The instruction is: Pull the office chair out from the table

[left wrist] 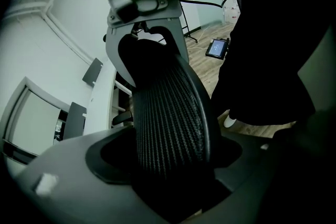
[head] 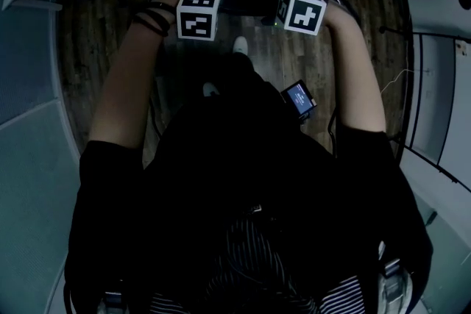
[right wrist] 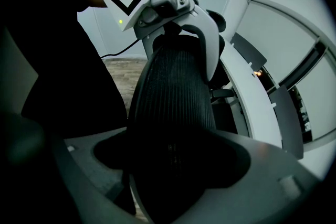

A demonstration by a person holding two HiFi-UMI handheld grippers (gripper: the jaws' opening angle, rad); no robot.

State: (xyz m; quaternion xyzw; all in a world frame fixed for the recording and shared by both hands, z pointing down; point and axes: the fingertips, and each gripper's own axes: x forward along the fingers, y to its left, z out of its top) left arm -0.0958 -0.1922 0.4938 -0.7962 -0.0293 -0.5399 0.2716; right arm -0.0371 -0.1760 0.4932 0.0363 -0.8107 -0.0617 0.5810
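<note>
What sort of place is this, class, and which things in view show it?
Probably an office: a mesh-backed chair, a white curved desk nearby, and a wood-plank floor.

No spare gap at either grip: the mesh chair back (left wrist: 168,118) fills the space between the fingers (left wrist: 68,181) of your left gripper (left wrist: 168,176) and of your right gripper (right wrist: 178,176), both clamped on its top rim. The white desk (right wrist: 257,107) curves close beyond the chair, along one side. Your body (head: 243,217) stands just behind it. Bare wood floor (head: 272,59) lies open at your feet.
</note>
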